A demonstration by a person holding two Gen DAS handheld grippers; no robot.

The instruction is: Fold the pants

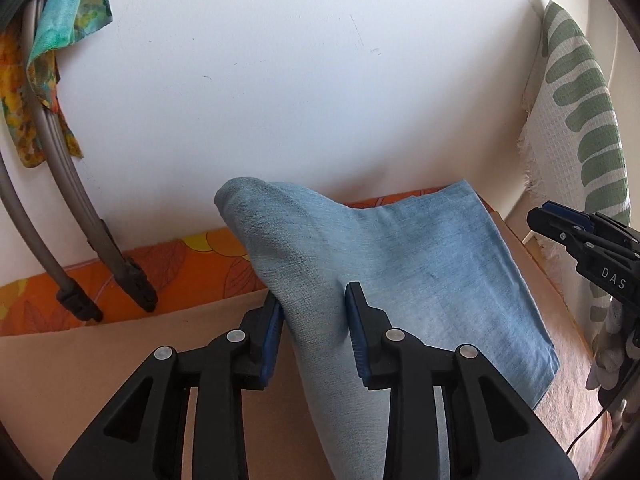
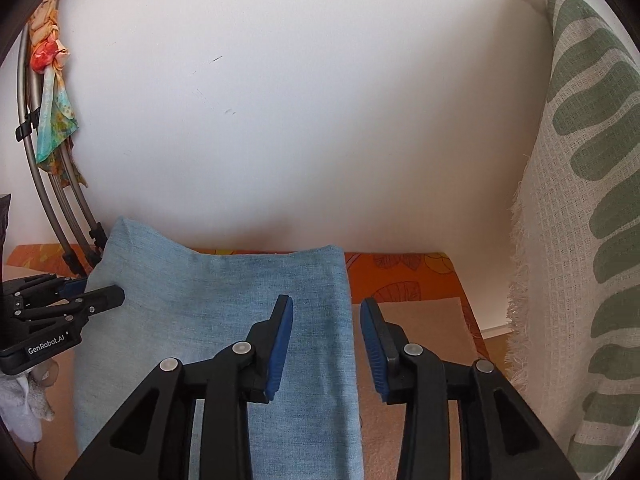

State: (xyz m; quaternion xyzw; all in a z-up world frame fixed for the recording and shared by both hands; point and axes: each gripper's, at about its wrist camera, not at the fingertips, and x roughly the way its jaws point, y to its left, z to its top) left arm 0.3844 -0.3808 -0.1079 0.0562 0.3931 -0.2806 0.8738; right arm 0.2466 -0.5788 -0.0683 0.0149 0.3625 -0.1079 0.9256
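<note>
Light blue denim pants (image 1: pixel 440 272) lie folded on a tan board (image 1: pixel 80 360) close to the white wall. At their left end a ridge of denim stands up, leaning toward the wall. My left gripper (image 1: pixel 314 300) straddles that ridge: the cloth fills the gap loosely and the blue pads do not squeeze it. The right wrist view shows this gripper (image 2: pixel 96 292) at the pants' (image 2: pixel 200 320) raised left corner. My right gripper (image 2: pixel 326 308) is open over the pants' right edge, one pad above the denim and one above the board (image 2: pixel 420 320). It appears in the left wrist view (image 1: pixel 546 216) at the far right.
An orange floral cloth (image 1: pixel 160 264) lines the back of the surface. Grey curved tubes (image 1: pixel 60 168) with a colourful scarf (image 1: pixel 68 20) lean on the wall at the left. A white blanket with green leaf shapes (image 2: pixel 580 200) hangs on the right.
</note>
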